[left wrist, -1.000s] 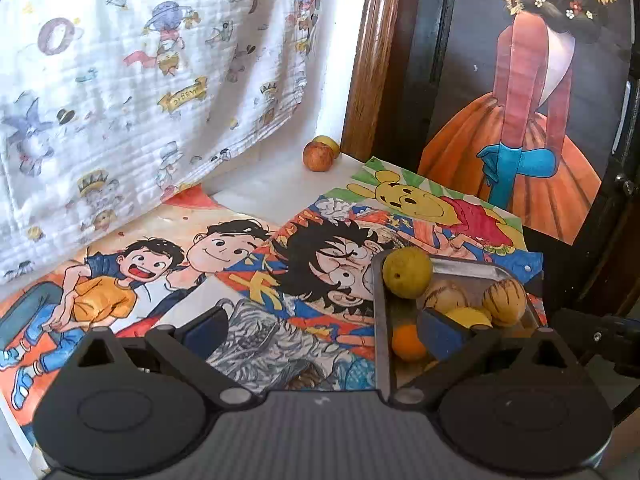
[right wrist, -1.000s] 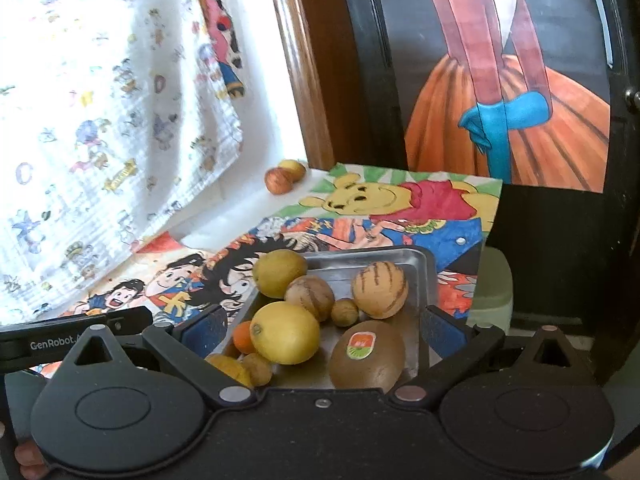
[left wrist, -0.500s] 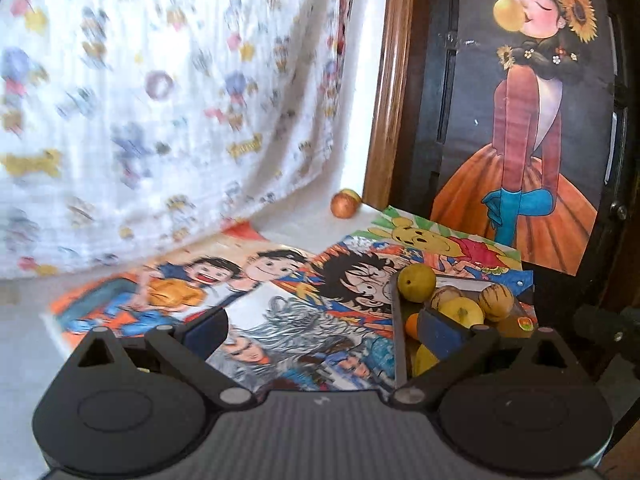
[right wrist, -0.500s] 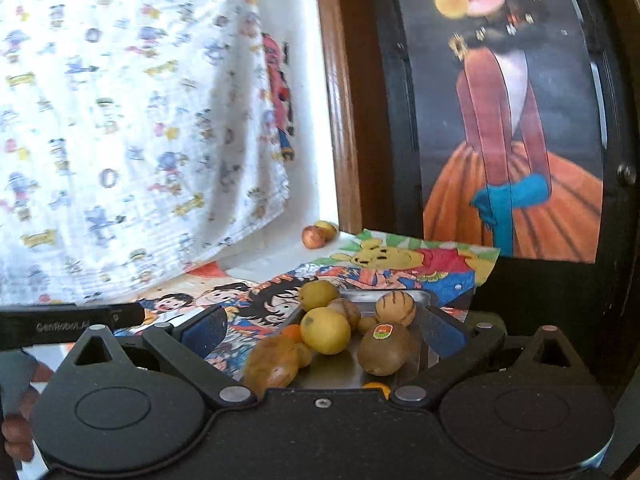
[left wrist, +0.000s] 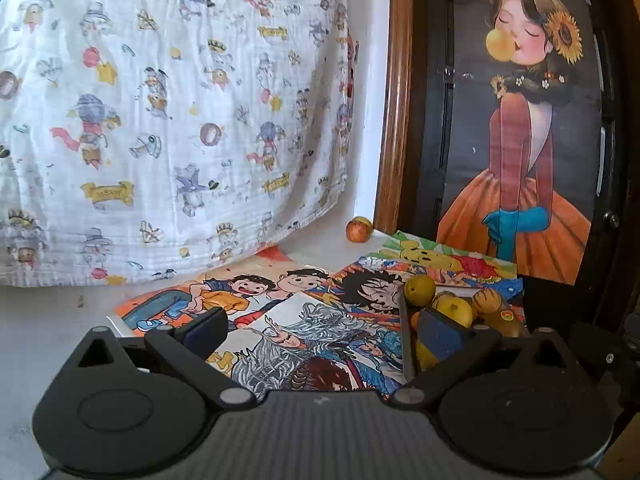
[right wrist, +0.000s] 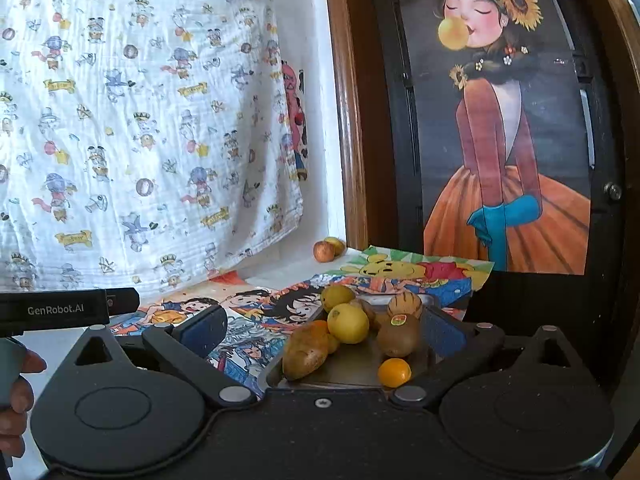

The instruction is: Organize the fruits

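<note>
The right claw point(right wrist: 324, 330), gaping wide and gripping nothing, is hovering directly before the metal tray point(right wrist: 352, 370) of fruits at lower centre, nearer than the equally empty, wide-open left claw point(left wrist: 320, 328), which is seeing the tray at lower right.

Left of tray point(right wrist: 352, 372): flat posters point(left wrist: 320, 320) on surface point(left wrist: 48, 320), open passage. Tray crowded with fruit. Far: hanging cloth point(left wrist: 160, 120), wooden frame point(left wrist: 394, 120), two fruits point(left wrist: 358, 230) in far corner block way
</note>
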A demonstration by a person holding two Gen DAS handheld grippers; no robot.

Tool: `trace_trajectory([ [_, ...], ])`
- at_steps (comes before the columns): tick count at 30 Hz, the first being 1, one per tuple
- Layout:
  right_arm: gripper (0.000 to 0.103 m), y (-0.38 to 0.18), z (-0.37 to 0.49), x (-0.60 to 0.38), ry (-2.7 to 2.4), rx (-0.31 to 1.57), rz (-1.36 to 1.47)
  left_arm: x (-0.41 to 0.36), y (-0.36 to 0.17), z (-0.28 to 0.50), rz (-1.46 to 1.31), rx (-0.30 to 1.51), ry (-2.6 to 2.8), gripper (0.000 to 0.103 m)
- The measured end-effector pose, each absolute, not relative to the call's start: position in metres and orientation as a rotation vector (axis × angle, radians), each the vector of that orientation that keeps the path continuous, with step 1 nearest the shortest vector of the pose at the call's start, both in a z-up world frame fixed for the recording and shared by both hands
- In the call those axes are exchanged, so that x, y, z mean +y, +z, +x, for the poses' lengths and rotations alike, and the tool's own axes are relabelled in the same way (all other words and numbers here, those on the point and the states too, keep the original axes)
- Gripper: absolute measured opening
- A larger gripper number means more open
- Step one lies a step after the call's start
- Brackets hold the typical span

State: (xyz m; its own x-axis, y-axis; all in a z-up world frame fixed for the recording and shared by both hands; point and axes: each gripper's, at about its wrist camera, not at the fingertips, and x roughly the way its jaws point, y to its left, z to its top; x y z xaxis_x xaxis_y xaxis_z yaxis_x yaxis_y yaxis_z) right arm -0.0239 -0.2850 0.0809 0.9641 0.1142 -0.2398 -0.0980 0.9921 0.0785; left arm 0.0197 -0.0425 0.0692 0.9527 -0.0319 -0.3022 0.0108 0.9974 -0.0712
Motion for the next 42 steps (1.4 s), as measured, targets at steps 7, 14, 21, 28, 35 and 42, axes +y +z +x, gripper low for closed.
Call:
trace_trajectory([
  [7, 0.102, 0.082, -0.032, -0.281, 0.100, 0.238, 0.065, -0.040, 0.072, 0.007, -0.064, 0.284, -0.030, 0.103],
  [14, 0.103, 0.076, -0.037, -0.276, 0.095, 0.247, 0.063, -0.039, 0.068, 0.001, -0.056, 0.286, -0.028, 0.103],
  [21, 0.103, 0.058, -0.037, -0.273, 0.079, 0.263, 0.072, -0.035, 0.054, 0.001, -0.055, 0.310, -0.041, 0.103],
  [28, 0.103, 0.039, -0.032, -0.266, 0.076, 0.274, 0.061, -0.031, 0.029, 0.004, -0.049, 0.316, -0.063, 0.103],
  [35, 0.103, 0.019, -0.029, -0.260, 0.059, 0.273, 0.050, -0.027, 0.008, 0.013, -0.065, 0.358, -0.065, 0.103],
  [42, 0.103, 0.007, -0.028, -0.264, 0.020, 0.256, 0.056, -0.029, -0.004, 0.018, -0.050, 0.359, -0.076, 0.103],
])
